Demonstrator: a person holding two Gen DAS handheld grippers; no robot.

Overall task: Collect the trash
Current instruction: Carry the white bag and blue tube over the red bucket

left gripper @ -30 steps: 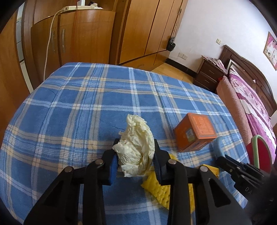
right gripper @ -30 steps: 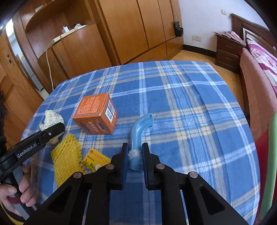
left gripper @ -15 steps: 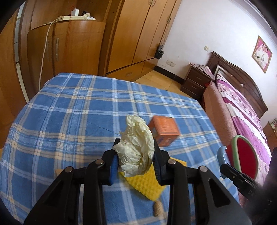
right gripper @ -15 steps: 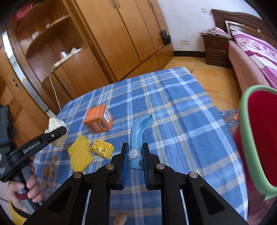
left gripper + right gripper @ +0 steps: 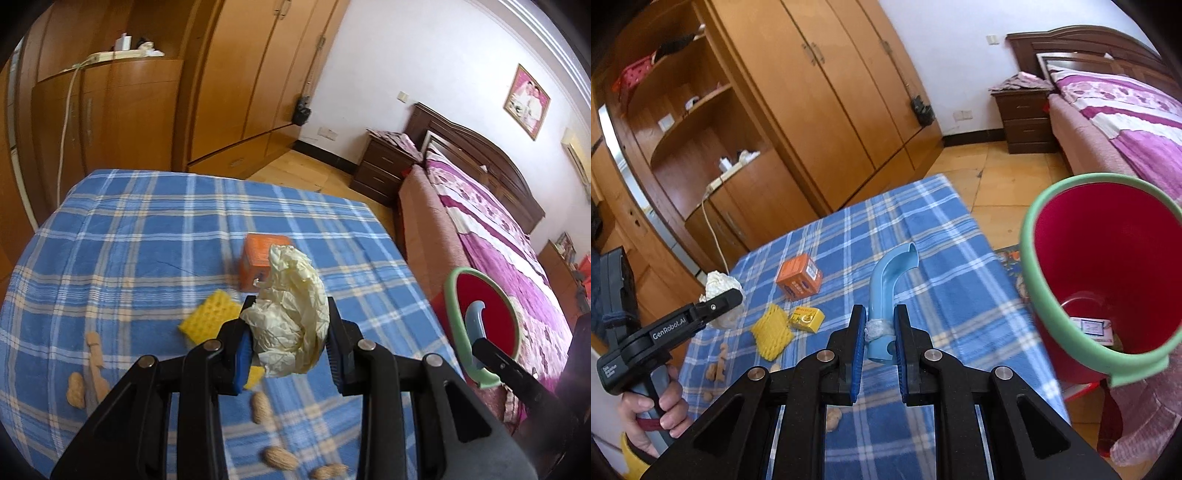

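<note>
My left gripper (image 5: 290, 332) is shut on a crumpled cream paper wad (image 5: 291, 317), held above the blue plaid table (image 5: 129, 236). My right gripper (image 5: 879, 332) is shut on a curved light-blue plastic piece (image 5: 888, 280), lifted over the table's right side near a red bin with a green rim (image 5: 1067, 314). Some packaging lies at the bin's bottom. In the left wrist view the bin (image 5: 454, 317) stands right of the table with the blue piece (image 5: 474, 317) in front of it. In the right wrist view the left gripper (image 5: 716, 302) and paper wad (image 5: 718, 282) show at left.
On the cloth lie an orange box (image 5: 799, 277), a yellow foam net (image 5: 772, 332), a small yellow carton (image 5: 807, 318), several peanuts (image 5: 258, 406) and a wooden peg (image 5: 96, 354). A wardrobe (image 5: 831, 110) stands behind; a bed (image 5: 498, 240) lies to the right.
Both grippers have risen and swung right toward the red bin, each keeping its hold. The bin now fills the right side of the right wrist view.
</note>
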